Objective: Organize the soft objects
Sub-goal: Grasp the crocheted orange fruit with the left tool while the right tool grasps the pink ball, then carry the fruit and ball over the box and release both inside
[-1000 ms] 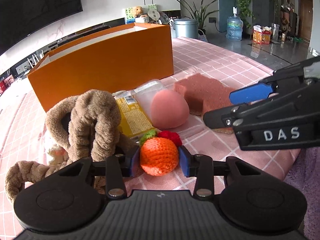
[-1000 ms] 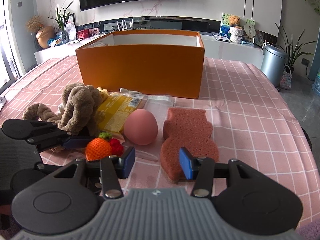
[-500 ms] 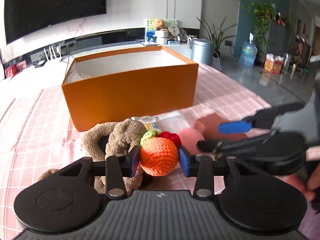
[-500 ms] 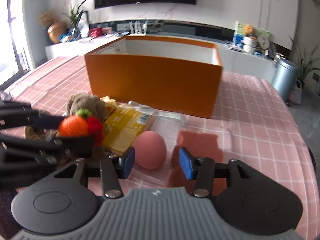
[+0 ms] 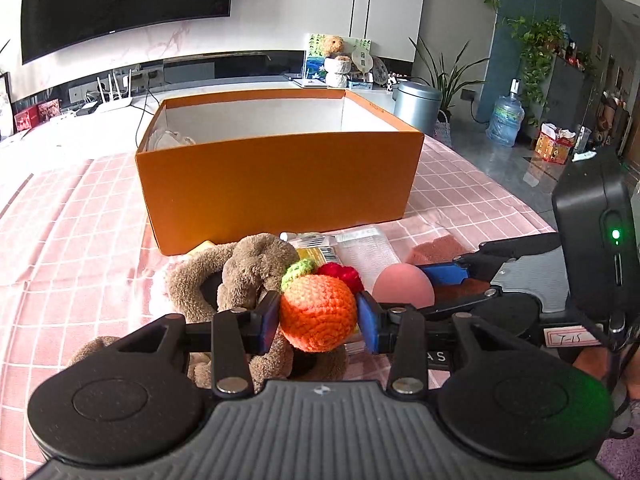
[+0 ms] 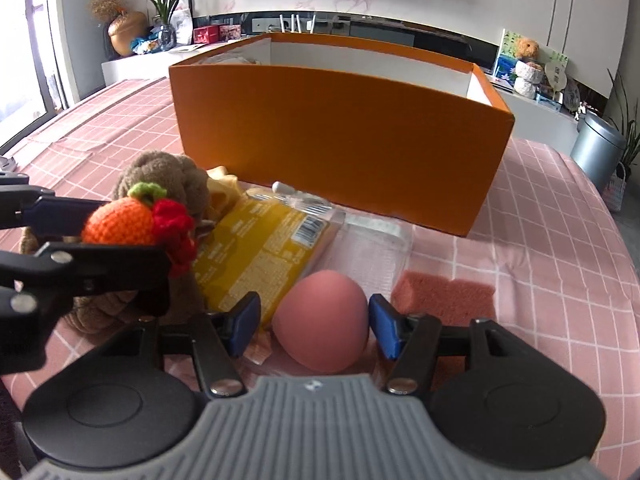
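Observation:
My left gripper (image 5: 319, 318) is shut on a crocheted orange fruit (image 5: 318, 312) with a green and red top and holds it above the table, in front of the open orange box (image 5: 280, 184). The fruit also shows in the right wrist view (image 6: 120, 224). My right gripper (image 6: 314, 326) is open, its pads on either side of a pink egg-shaped sponge (image 6: 322, 326) that lies on the table, not touching it. A brown plush toy (image 5: 240, 276) lies below the fruit. A pink flat sponge (image 6: 444, 294) lies right of the egg.
A yellow packet (image 6: 260, 252) and a clear plastic bag (image 6: 372, 244) lie between the toys and the box. The table has a pink checked cloth (image 6: 560, 280). Something pale lies in the box's left corner (image 5: 170, 138). A grey bin (image 5: 416, 106) stands beyond the table.
My left gripper has lifted the crocheted fruit off the table and turned toward the box. My right gripper has moved left from the flat sponge so that its pads flank the pink egg.

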A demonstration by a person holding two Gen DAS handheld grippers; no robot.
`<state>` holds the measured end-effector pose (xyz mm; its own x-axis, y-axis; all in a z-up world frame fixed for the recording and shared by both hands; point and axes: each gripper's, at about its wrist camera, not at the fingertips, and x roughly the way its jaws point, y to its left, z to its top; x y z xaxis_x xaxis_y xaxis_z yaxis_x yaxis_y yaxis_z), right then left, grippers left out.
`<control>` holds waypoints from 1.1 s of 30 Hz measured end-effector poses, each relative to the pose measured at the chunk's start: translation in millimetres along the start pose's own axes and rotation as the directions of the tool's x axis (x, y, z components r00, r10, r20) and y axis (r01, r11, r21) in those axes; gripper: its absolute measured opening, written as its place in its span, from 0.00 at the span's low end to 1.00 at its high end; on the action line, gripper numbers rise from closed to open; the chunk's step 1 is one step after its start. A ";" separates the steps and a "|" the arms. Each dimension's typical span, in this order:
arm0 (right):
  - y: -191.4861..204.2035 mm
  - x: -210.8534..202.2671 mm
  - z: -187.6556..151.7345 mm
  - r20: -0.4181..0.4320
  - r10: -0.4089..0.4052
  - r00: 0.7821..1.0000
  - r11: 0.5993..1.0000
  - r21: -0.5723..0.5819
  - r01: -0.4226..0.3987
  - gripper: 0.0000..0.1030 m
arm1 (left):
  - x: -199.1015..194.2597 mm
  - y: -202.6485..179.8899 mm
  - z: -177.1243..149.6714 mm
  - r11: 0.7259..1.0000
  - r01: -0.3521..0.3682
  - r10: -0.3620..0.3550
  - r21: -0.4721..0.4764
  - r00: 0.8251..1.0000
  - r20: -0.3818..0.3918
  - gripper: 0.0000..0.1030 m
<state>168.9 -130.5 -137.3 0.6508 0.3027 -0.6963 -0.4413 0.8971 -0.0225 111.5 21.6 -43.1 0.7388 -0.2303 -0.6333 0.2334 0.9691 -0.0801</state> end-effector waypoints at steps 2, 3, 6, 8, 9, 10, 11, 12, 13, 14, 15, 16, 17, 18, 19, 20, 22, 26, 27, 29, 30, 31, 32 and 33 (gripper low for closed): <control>-1.7 0.8 0.5 -0.003 -0.003 1.000 1.000 0.005 0.003 0.47 | 1.1 1.3 0.5 1.000 0.004 -0.004 -0.008 1.000 -0.004 0.45; -2.8 1.2 0.8 -0.007 0.001 1.000 1.000 0.012 -0.001 0.46 | 1.7 1.3 0.7 1.000 0.004 -0.005 -0.009 1.000 -0.005 0.45; -2.1 0.4 0.3 -0.006 0.001 1.000 1.000 0.006 -0.001 0.42 | 1.4 0.4 0.3 1.000 0.001 -0.001 -0.006 1.000 -0.007 0.45; -1.6 -1.7 0.7 -0.002 -0.006 1.000 1.000 0.004 0.006 0.40 | -1.0 0.0 1.0 1.000 0.001 -0.002 -0.009 1.000 -0.006 0.45; -2.0 -3.9 0.9 0.002 -0.008 1.000 1.000 0.009 0.008 0.40 | -2.9 -0.6 1.4 1.000 0.000 0.000 -0.008 1.000 -0.004 0.45; -2.6 -7.4 1.5 0.011 -0.005 1.000 1.000 0.012 0.005 0.40 | -4.8 -1.6 1.8 1.000 0.001 -0.001 -0.007 1.000 -0.002 0.45; -2.7 -12.6 2.4 0.024 -0.003 1.000 1.000 0.012 0.002 0.40 | -7.1 -2.5 2.3 1.000 0.003 -0.003 -0.006 1.000 0.001 0.45; -2.6 -17.6 3.8 0.037 -0.006 0.999 1.000 0.011 0.005 0.40 | -9.3 -3.5 2.7 1.000 0.005 -0.005 -0.005 1.000 0.004 0.45; -2.7 -23.0 5.2 0.051 -0.009 0.999 1.000 0.010 0.009 0.40 | -12.4 -4.8 3.1 1.000 0.006 -0.006 -0.006 1.000 0.010 0.45; -2.9 -29.2 6.9 0.065 -0.007 0.998 1.000 0.011 0.006 0.40 | -15.4 -5.9 3.8 1.000 0.007 -0.007 -0.007 1.000 0.016 0.45; -3.4 -35.2 8.6 0.078 -0.004 0.997 1.000 0.013 0.003 0.40 | -19.0 -7.1 5.0 1.000 0.010 -0.010 -0.006 1.000 0.025 0.45; -4.1 -42.0 10.5 0.093 -0.003 0.996 1.000 0.016 0.001 0.40 | -23.1 -8.8 6.7 1.000 0.012 -0.012 -0.006 0.999 0.035 0.45; -4.5 -48.2 12.4 0.105 -0.002 0.994 1.000 0.017 0.000 0.40 | -27.1 -9.7 8.6 1.000 0.014 -0.014 -0.008 0.999 0.043 0.45; -5.4 -54.5 14.7 0.118 -0.001 0.993 1.000 0.019 -0.001 0.40 | -30.7 -10.4 10.8 1.000 0.020 -0.019 -0.012 0.998 0.054 0.45; -6.4 -59.8 16.8 0.129 0.001 0.992 1.000 0.023 -0.004 0.40 | -34.4 -10.8 13.8 1.000 0.027 -0.026 -0.017 0.998 0.063 0.45; -7.8 -65.1 19.7 0.138 0.007 0.990 1.000 0.026 -0.011 0.40 | -37.4 -10.6 17.4 0.999 0.029 -0.028 -0.020 0.997 0.071 0.45; -10.5 -74.6 27.6 0.156 0.018 0.988 0.999 0.028 -0.022 0.40 | -41.2 -9.7 25.9 0.999 0.028 -0.026 -0.021 0.996 0.085 0.45; -17.3 -88.6 51.3 0.193 0.031 0.981 0.999 0.007 -0.033 0.40 | -44.3 -3.6 51.7 0.998 0.045 -0.041 -0.034 0.992 0.120 0.45; -20.1 -90.9 59.4 0.202 0.034 0.979 0.999 0.002 -0.035 0.40 | -44.0 -1.6 61.1 0.998 0.048 -0.043 -0.037 0.991 0.130 0.45; -26.1 -92.3 76.8 0.213 0.035 0.977 0.999 -0.007 -0.034 0.40 | -41.8 1.8 79.6 0.998 0.052 -0.045 -0.039 0.988 0.147 0.45; -29.7 -91.6 86.2 0.217 0.033 0.976 0.999 -0.011 -0.031 0.40 | -39.8 3.8 88.9 0.998 0.055 -0.048 -0.041 0.987 0.154 0.45; -33.0 -90.5 94.7 0.222 0.030 0.975 1.000 -0.014 -0.027 0.40 | -36.7 6.0 98.2 0.997 0.063 -0.055 -0.043 0.986 0.159 0.45; -36.7 -88.8 104.4 0.225 0.027 0.974 1.000 -0.018 -0.023 0.40 | -32.8 8.7 107.2 0.996 0.070 -0.061 -0.049 0.985 0.163 0.45; -39.7 -86.3 113.8 0.226 0.024 0.974 1.000 -0.023 -0.019 0.40 | -28.5 11.7 114.7 0.996 0.073 -0.064 -0.054 0.985 0.161 0.45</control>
<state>200.6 -155.6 5.3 0.7630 0.3892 -0.5161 -0.4677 0.8835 -0.0251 165.7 29.3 62.3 0.8147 -0.3030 -0.4945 0.2528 0.9529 -0.1674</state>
